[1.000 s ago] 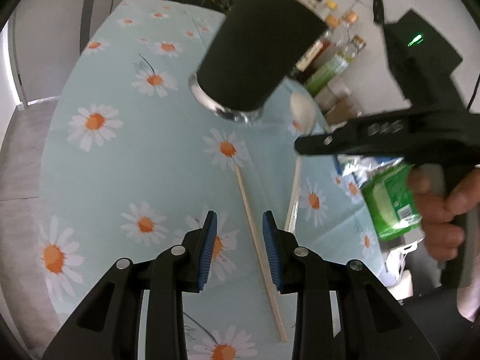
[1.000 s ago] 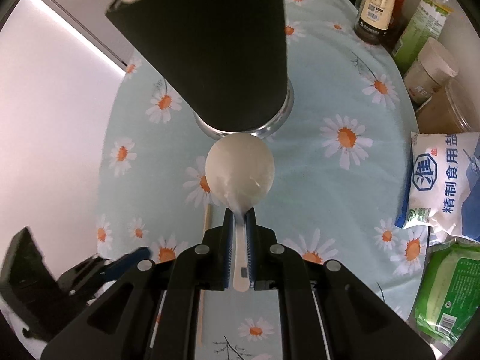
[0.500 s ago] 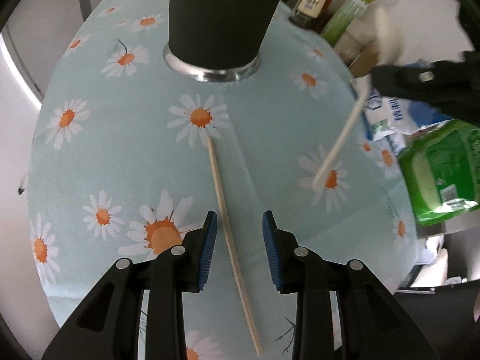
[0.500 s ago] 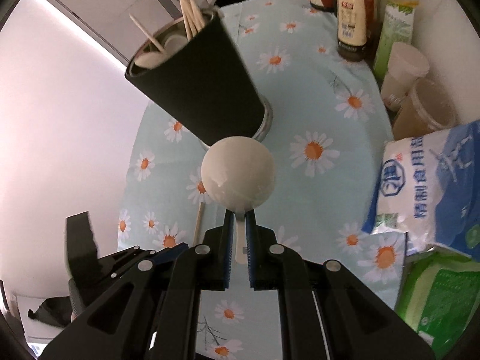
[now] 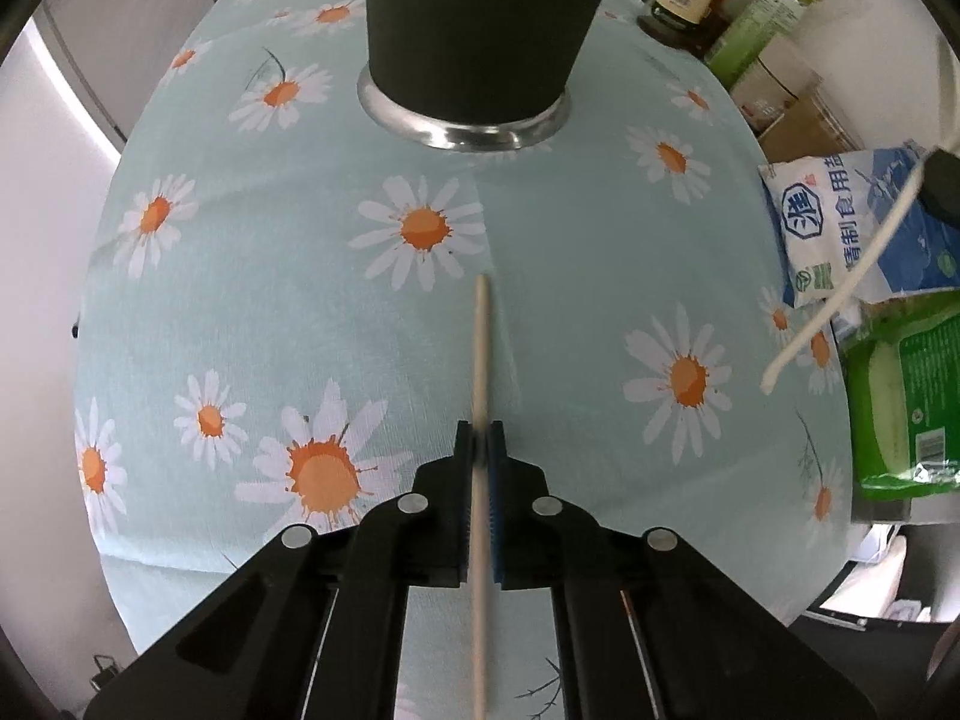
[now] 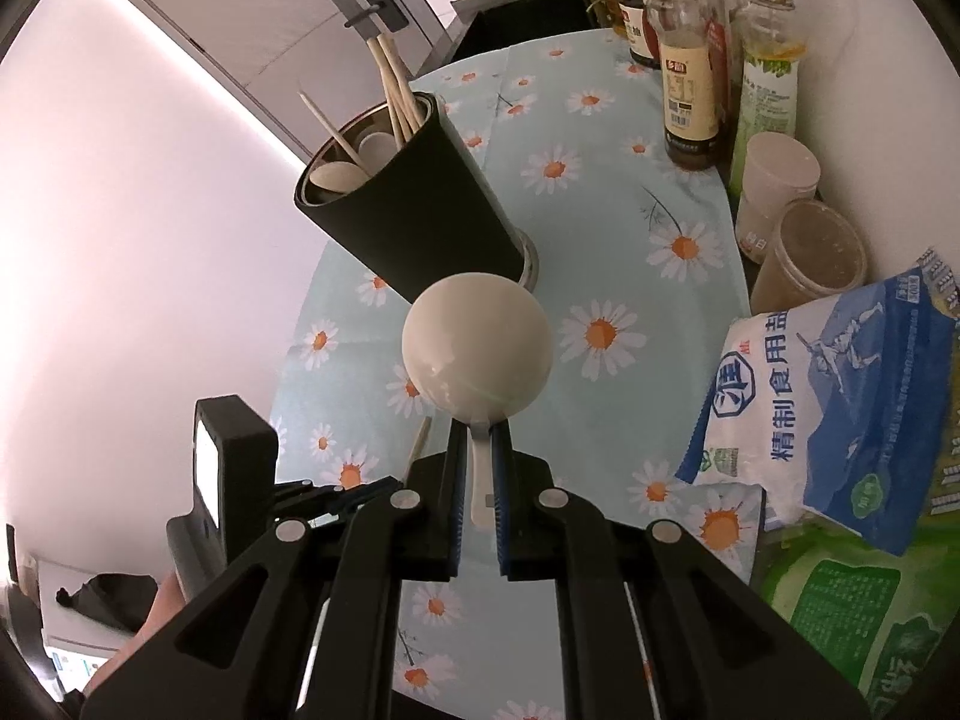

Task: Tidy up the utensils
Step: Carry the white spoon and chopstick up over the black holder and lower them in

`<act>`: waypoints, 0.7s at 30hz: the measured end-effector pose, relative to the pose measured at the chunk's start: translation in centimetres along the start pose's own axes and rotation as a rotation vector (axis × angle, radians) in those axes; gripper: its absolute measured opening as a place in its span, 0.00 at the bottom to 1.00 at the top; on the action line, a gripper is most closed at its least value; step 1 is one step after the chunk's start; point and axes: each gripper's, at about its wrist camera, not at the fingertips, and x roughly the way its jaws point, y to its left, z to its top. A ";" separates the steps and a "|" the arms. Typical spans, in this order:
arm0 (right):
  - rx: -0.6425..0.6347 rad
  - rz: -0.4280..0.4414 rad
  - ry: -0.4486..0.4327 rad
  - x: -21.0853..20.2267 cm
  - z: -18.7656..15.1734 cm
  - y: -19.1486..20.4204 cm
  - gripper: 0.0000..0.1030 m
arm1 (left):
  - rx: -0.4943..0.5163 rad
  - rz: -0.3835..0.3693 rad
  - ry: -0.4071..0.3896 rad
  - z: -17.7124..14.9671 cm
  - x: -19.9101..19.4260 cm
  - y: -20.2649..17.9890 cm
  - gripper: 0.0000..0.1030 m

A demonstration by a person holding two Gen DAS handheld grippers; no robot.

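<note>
My left gripper (image 5: 479, 450) is shut on a wooden chopstick (image 5: 480, 360) that lies along the daisy tablecloth, pointing at the black utensil cup (image 5: 480, 30). My right gripper (image 6: 479, 450) is shut on the handle of a white spoon (image 6: 477, 354) and holds it in the air, bowl forward. The black cup (image 6: 414, 222) stands beyond it with several chopsticks and spoons inside. The spoon's handle (image 5: 840, 294) shows at the right of the left wrist view. The left gripper (image 6: 336, 492) shows low on the table in the right wrist view.
The table (image 5: 600, 252) has a light blue daisy cloth. Sauce bottles (image 6: 690, 78), plastic jars (image 6: 804, 240), a blue-white salt bag (image 6: 840, 408) and a green packet (image 6: 852, 600) crowd its right side. The table's left edge drops off toward a white wall.
My left gripper has moved over the chopstick and shut on it. My right gripper has lifted the spoon up and away from the table, and the cup's open top has come into view.
</note>
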 end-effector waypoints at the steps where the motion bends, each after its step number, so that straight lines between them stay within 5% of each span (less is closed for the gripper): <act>1: -0.001 0.004 0.000 0.0 0.0 -0.1 0.09 | -0.006 -0.001 0.004 0.1 0.0 0.0 0.03; 10: -0.011 0.015 0.002 0.0 0.0 0.2 0.09 | -0.051 -0.033 -0.029 -0.3 -1.3 0.5 0.03; 21: -0.019 -0.015 -0.004 0.4 0.0 2.4 0.09 | -0.046 -0.124 -0.202 -0.9 -7.4 1.3 0.03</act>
